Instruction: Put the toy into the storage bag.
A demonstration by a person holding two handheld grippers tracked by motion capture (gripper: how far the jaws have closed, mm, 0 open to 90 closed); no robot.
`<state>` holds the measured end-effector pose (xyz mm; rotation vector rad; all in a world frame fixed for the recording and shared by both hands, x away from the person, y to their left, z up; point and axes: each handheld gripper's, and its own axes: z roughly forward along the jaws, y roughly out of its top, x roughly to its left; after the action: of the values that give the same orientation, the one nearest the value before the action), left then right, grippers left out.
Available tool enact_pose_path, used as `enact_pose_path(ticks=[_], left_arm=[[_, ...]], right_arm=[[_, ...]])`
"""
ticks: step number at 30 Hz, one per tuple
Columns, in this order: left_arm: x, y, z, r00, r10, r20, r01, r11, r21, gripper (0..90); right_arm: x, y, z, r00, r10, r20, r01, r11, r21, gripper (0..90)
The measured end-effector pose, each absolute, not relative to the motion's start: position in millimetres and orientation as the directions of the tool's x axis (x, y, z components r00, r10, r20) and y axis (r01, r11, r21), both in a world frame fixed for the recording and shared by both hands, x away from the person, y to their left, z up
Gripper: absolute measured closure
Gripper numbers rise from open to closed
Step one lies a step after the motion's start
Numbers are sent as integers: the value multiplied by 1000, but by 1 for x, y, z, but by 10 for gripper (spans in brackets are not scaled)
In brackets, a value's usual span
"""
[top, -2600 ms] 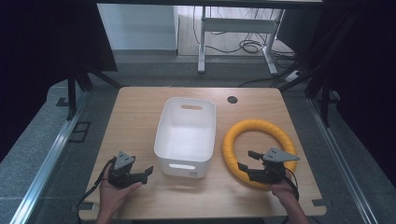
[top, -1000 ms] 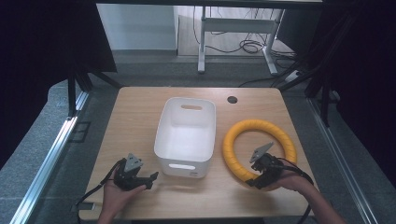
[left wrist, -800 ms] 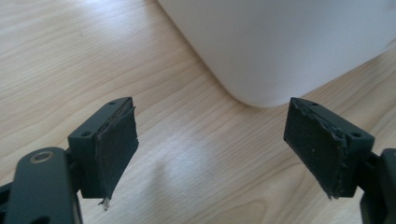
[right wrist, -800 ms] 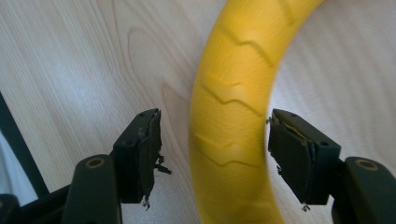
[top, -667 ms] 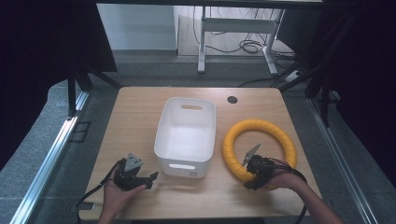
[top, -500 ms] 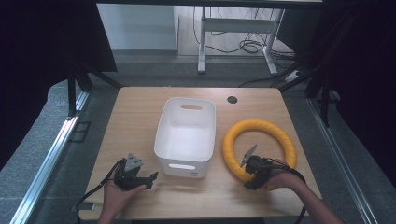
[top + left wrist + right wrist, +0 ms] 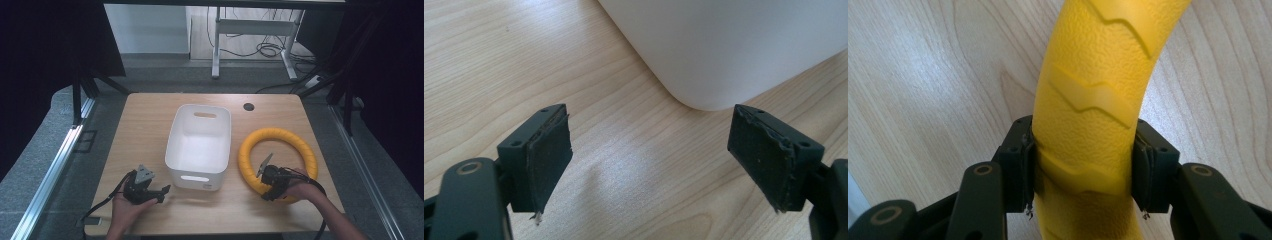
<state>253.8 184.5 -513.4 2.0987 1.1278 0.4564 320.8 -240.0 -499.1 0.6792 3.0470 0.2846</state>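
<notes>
**Right gripper clamped on yellow ring; lift not yet begun**

The right gripper (image 7: 1083,172) has its two jaws pressed against opposite flanks of the yellow ring (image 7: 1098,90), the pads seated flush on the textured tube just below a raised zigzag rib. In the high view the same right gripper (image 7: 272,181) sits at the ring's near-left arc, and the ring (image 7: 300,145) lies flat on the wooden table (image 7: 145,130), just beside the white bin (image 7: 199,145) on its right.

The left gripper (image 7: 649,155) is idle, jaws wide apart over bare wood, pointed at the bin's near-left corner (image 7: 704,95); it shows in the high view at the table's near-left (image 7: 145,187).

Judgement: the grip looks centred and square. With the hold at one edge, the far arc is likely to sag on lifting; raise slowly, keep the clamp firm, and clear the bin's rim before any move over it.
</notes>
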Motion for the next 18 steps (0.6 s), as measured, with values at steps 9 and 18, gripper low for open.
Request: enact_pose_path(ticks=[9,18], left_arm=[[253,185,-513,556,831,-21,580,-370,726,176],[253,185,-513,556,831,-28,581,-364,728,176]], right_arm=[[326,-251,-479,-883,459,97,464,824,325,511],[330,-270,-458,-855,482,190,510,719,472,511]])
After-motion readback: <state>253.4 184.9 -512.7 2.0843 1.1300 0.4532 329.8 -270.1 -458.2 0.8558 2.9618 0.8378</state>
